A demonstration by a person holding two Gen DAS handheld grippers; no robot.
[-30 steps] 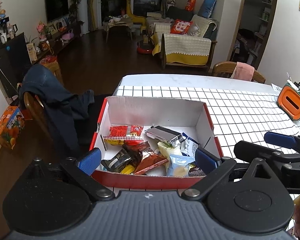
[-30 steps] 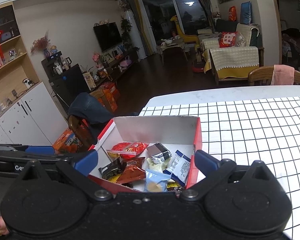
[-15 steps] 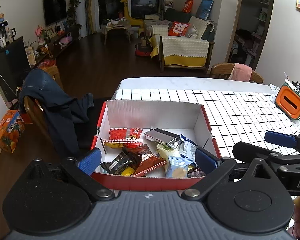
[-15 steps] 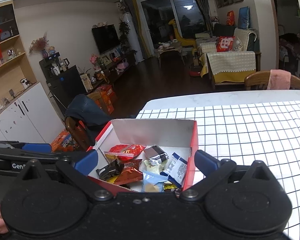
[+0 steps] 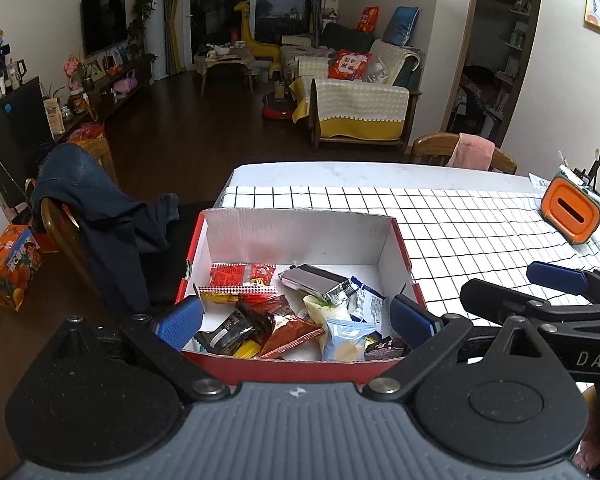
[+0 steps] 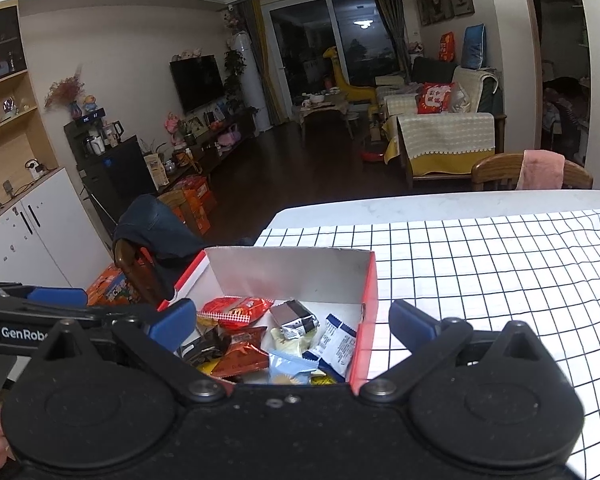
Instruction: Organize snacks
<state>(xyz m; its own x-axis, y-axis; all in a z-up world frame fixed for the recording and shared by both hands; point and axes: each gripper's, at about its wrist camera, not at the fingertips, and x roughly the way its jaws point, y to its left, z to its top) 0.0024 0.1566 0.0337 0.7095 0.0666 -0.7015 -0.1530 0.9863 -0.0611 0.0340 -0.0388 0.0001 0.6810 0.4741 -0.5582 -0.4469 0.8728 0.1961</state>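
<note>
Up front, the left gripper is spread wide and grasps nothing, its blue-padded fingers flanking the near end of a red cardboard box with a white interior. Just beside it, the right gripper is likewise released, its tips straddling the box's right wall. Inside lies one heap of wrapped snacks: one red crinkled packet, one silver foil bar, one pale blue biscuit pouch; others overlap uncountably. Beyond, on the black-gridded white tablecloth, stands one orange slotted holder.
</note>
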